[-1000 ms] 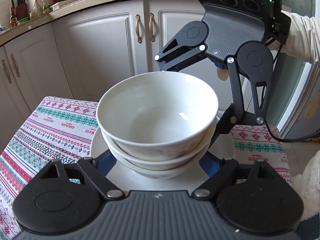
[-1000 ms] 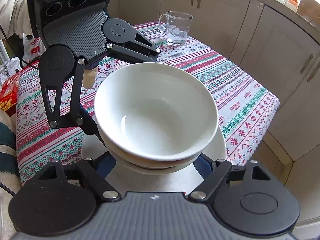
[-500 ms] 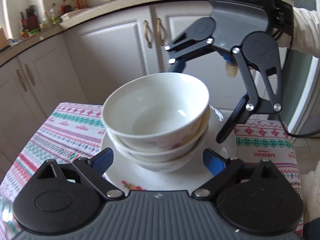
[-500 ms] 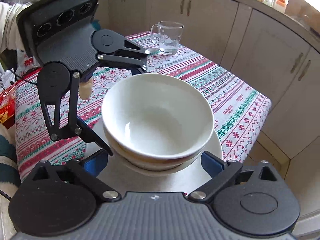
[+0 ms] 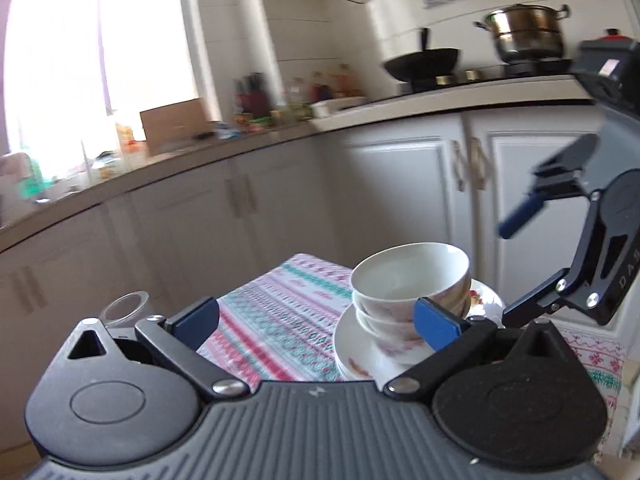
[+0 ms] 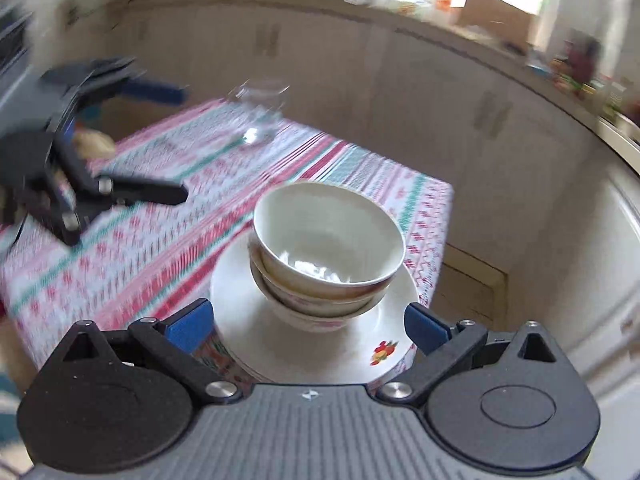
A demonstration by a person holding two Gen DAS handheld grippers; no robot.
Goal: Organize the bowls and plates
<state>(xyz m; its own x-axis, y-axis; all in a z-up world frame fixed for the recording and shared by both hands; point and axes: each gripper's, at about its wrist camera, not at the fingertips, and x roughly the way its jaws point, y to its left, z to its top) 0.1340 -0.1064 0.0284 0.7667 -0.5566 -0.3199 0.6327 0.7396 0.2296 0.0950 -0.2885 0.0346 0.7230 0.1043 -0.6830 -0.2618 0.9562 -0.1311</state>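
Observation:
Nested white bowls stand on stacked white plates with a red flower print, near the corner of the patterned tablecloth. My left gripper is back from the stack, which lies ahead to its right; its jaws are opening and hold nothing. My right gripper is open wide, short of the plates and above them, touching nothing. Each gripper appears in the other's view, the right gripper beyond the bowls and the blurred left gripper at far left.
A clear glass mug stands on the far part of the cloth. White cabinets and a cluttered counter surround the table. A wok and a steel pot sit on the stove.
Both grippers have drawn back and risen from the stack, their jaws spreading off the plates. The left view has swung left toward the counter. The stack stays on the table.

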